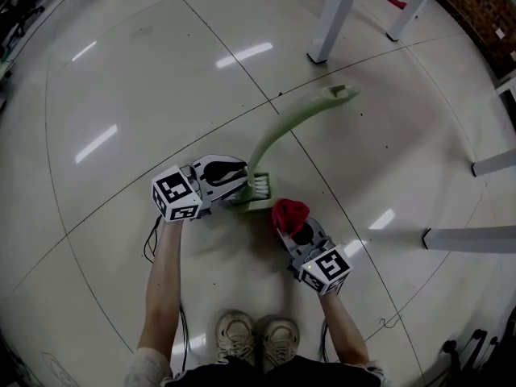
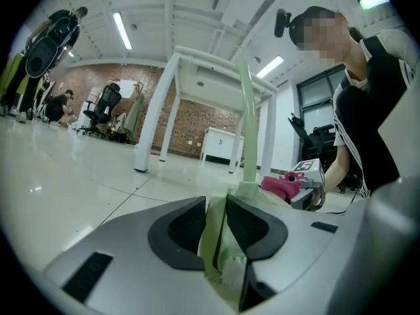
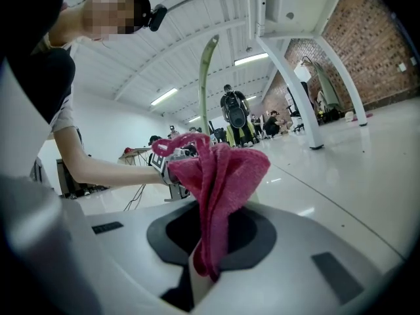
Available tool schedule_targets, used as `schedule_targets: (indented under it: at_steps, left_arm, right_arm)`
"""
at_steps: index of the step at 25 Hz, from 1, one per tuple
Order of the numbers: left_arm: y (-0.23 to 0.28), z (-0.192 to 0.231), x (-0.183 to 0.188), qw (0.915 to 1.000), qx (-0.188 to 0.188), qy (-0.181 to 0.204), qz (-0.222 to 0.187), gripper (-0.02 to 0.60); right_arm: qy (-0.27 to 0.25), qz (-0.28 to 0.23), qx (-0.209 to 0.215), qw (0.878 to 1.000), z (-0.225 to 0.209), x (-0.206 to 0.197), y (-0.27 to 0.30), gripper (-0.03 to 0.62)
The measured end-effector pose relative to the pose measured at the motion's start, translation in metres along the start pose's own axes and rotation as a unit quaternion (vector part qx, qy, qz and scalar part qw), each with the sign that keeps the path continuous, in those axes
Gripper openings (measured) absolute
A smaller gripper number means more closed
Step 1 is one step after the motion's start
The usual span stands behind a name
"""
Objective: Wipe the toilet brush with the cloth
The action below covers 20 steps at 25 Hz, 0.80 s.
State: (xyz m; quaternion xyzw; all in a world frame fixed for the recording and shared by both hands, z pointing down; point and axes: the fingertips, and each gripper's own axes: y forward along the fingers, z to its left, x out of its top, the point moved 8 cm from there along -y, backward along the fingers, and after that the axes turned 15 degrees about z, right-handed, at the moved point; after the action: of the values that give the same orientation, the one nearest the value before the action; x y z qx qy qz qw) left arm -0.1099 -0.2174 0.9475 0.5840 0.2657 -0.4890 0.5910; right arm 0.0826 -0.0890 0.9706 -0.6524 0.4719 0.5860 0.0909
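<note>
A pale green toilet brush [image 1: 278,135] lies on the glossy floor, and its long curved handle runs up and to the right. My left gripper [image 1: 244,188] is shut on the brush's head end, where white bristles [image 2: 230,271] show between the pads. In the left gripper view the brush's handle [image 2: 248,123] rises straight ahead of my left gripper [image 2: 216,223]. My right gripper [image 1: 292,230] sits just right of the brush head, shut on a bunched red cloth [image 1: 289,214]. In the right gripper view the red cloth [image 3: 220,172] stands up from my right gripper [image 3: 209,241].
White table legs [image 1: 332,18] stand beyond the handle's end. More white legs [image 1: 468,239] are on the floor at the right. The person's shoes [image 1: 254,337] are just behind the grippers, and thin cables [image 1: 151,240] trail along the left arm.
</note>
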Motion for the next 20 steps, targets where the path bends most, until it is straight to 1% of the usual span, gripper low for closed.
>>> schedule_targets:
  at_steps: [2, 5, 6, 8, 10, 12, 20]
  left_arm:
    - [0.000, 0.000, -0.001, 1.0000, 0.000, -0.002, -0.003, 0.106]
    - [0.000, 0.001, -0.001, 1.0000, -0.001, -0.003, -0.005, 0.106]
    - [0.000, 0.001, -0.002, 1.0000, 0.000, -0.004, -0.006, 0.106]
    - [-0.001, 0.000, -0.002, 0.9999, 0.002, -0.006, -0.009, 0.106]
    - [-0.001, 0.000, -0.002, 0.9999, 0.007, -0.006, -0.012, 0.106]
    - [-0.001, -0.001, -0.002, 0.9998, 0.009, -0.006, -0.015, 0.106]
    - [-0.001, -0.001, -0.002, 0.9997, 0.016, -0.004, -0.018, 0.106]
  right_arm:
    - [-0.003, 0.007, -0.046, 0.999, 0.007, 0.001, 0.000, 0.031]
    - [0.014, 0.010, -0.126, 0.992, 0.025, 0.000, 0.005, 0.031]
    - [0.020, 0.010, -0.144, 0.989, 0.030, 0.000, 0.009, 0.031]
    - [0.026, 0.011, -0.167, 0.985, 0.038, 0.001, 0.015, 0.031]
    - [0.017, 0.016, -0.178, 0.984, 0.043, 0.002, 0.019, 0.031]
    - [0.001, 0.023, -0.177, 0.984, 0.047, 0.003, 0.021, 0.031]
    - [-0.019, 0.047, -0.144, 0.988, 0.070, 0.011, 0.046, 0.031]
